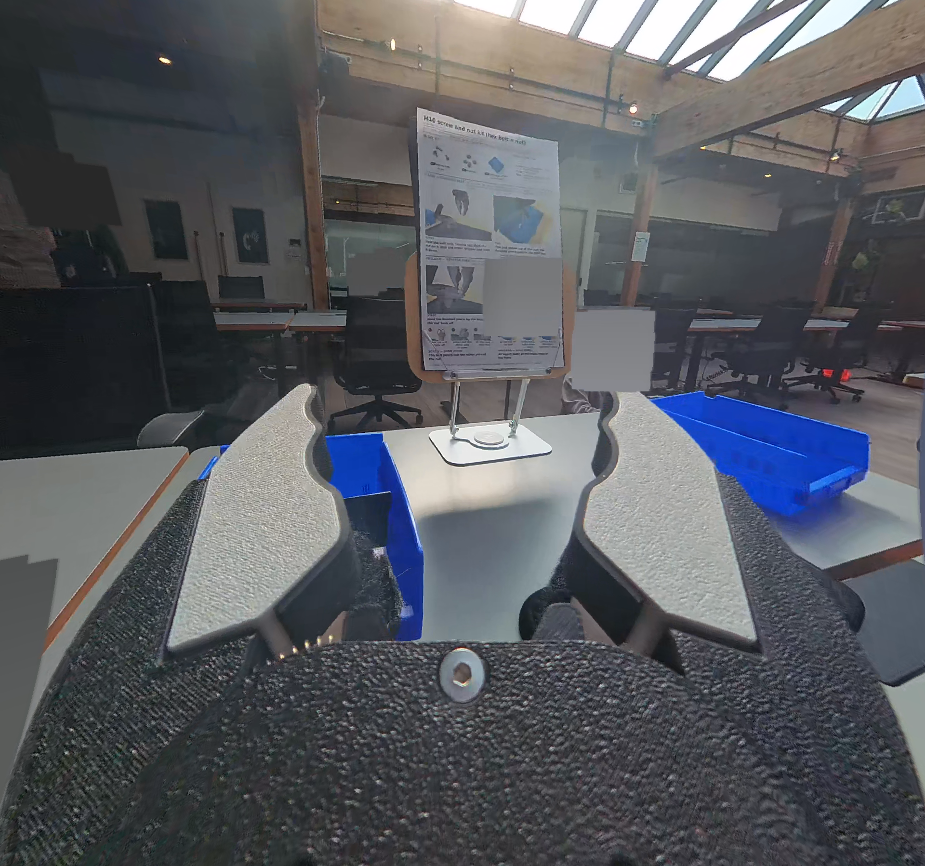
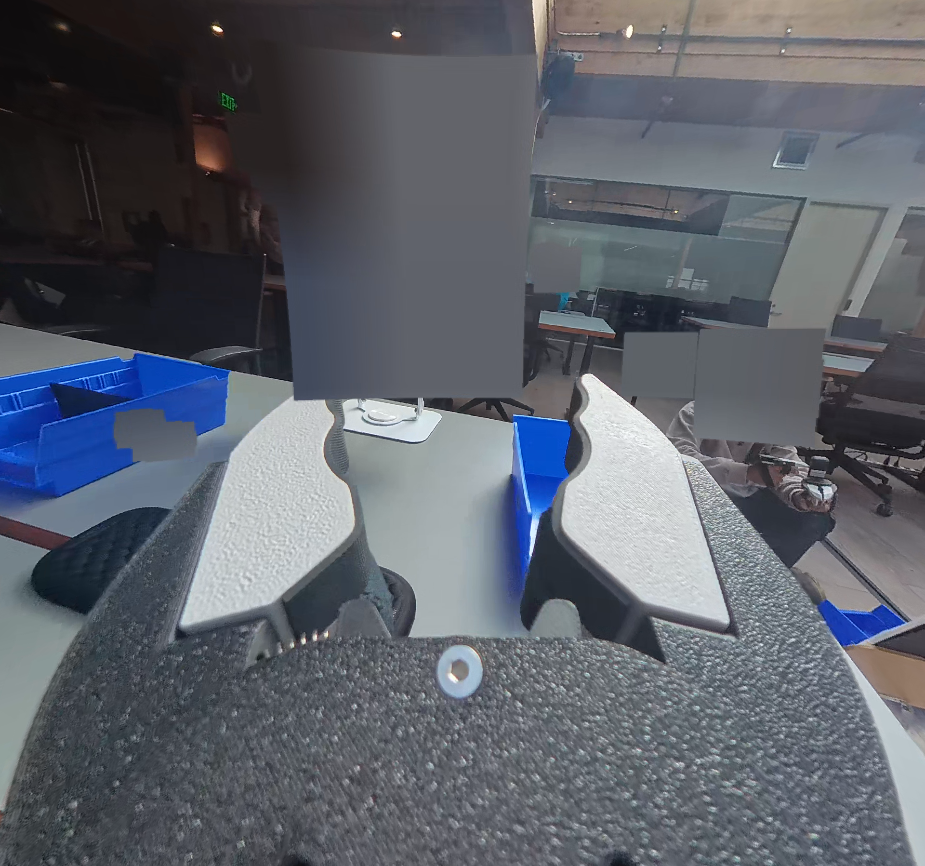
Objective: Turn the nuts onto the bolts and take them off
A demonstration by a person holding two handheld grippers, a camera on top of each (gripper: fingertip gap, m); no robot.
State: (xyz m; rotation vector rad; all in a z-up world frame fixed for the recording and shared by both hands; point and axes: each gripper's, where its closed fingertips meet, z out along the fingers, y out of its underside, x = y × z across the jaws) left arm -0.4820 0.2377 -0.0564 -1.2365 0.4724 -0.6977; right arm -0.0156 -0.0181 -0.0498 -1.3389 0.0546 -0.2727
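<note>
Left wrist view: left gripper (image 1: 463, 446) fingers spread wide, empty, raised above grey table (image 1: 490, 531). Blue bins (image 1: 781, 446) flank centre, presumably parts supply; no nuts or bolts visible. Right gripper (image 2: 458, 436) likewise agape, empty. Instruction sheet (image 1: 490, 241) propped upper centre for reference.

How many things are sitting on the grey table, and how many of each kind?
Blue plastic bins: 2
Metal stand holding a printed sheet: 1
Black textured pad: 1
Total: 4
</note>
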